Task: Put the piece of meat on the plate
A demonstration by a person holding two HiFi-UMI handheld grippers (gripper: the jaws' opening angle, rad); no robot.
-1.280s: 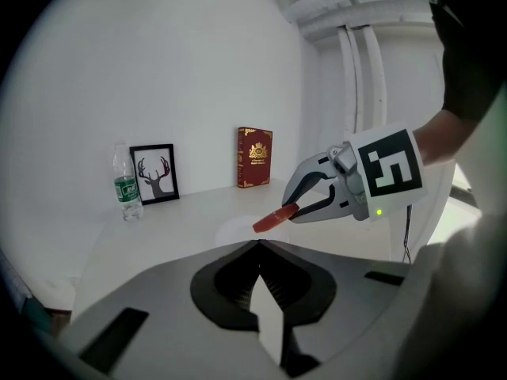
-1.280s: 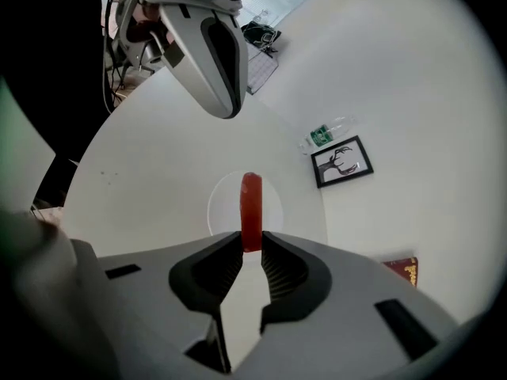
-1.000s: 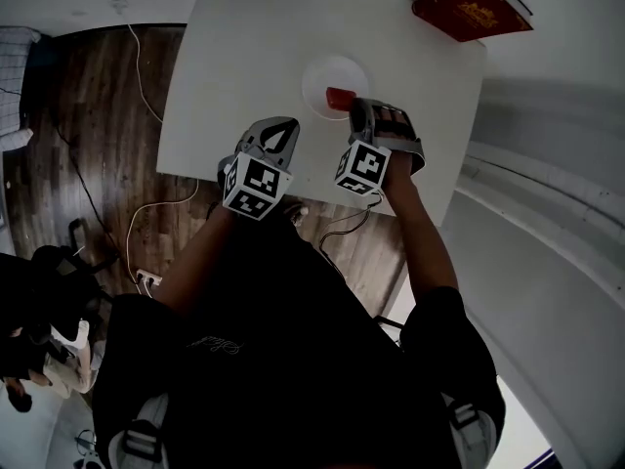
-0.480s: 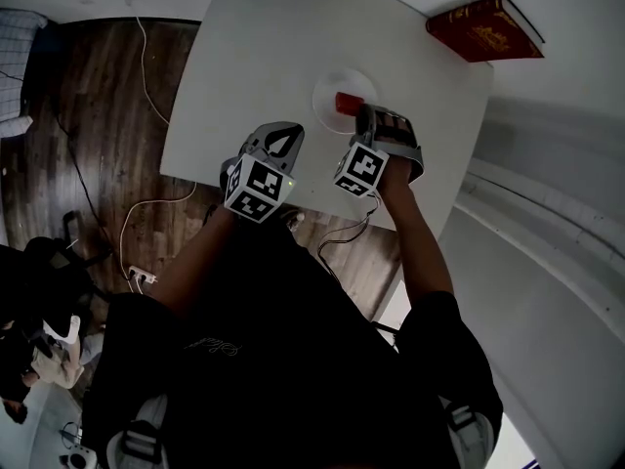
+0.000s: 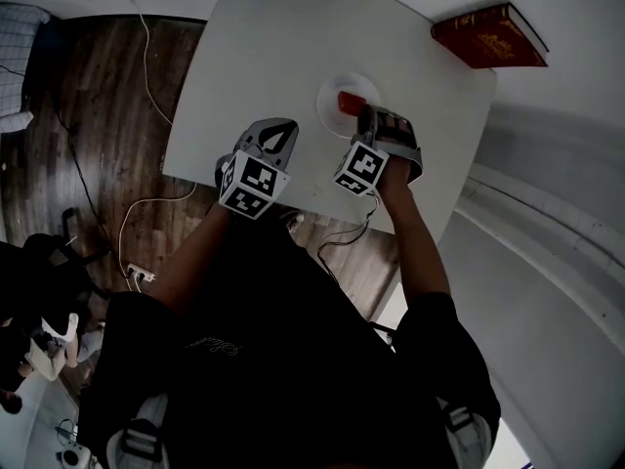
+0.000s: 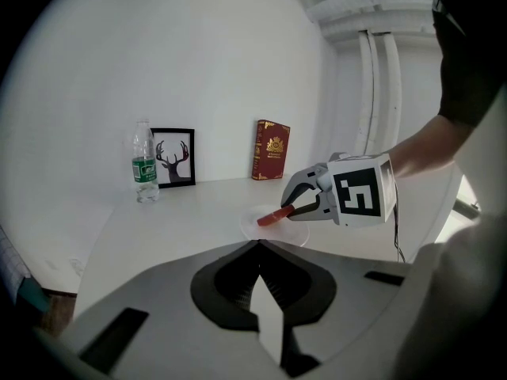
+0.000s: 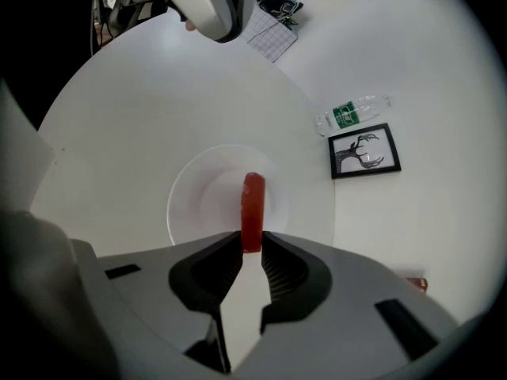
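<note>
Table (image 5: 264, 57) with plate (image 5: 330, 103), above dark wooden floor (image 5: 88, 115).

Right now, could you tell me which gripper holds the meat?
The right gripper, clamped on the meat over the plate; the left gripper is shut, empty.

The piece of meat (image 7: 253, 208) is a thin red strip, pinched at one end in the right gripper (image 7: 252, 248), jutting out over the plate (image 7: 194, 200). The plate is round, white, flat on the white counter (image 5: 264, 57).

Head cam steeply down; all 3 share plate (image 5: 332, 106).
</note>
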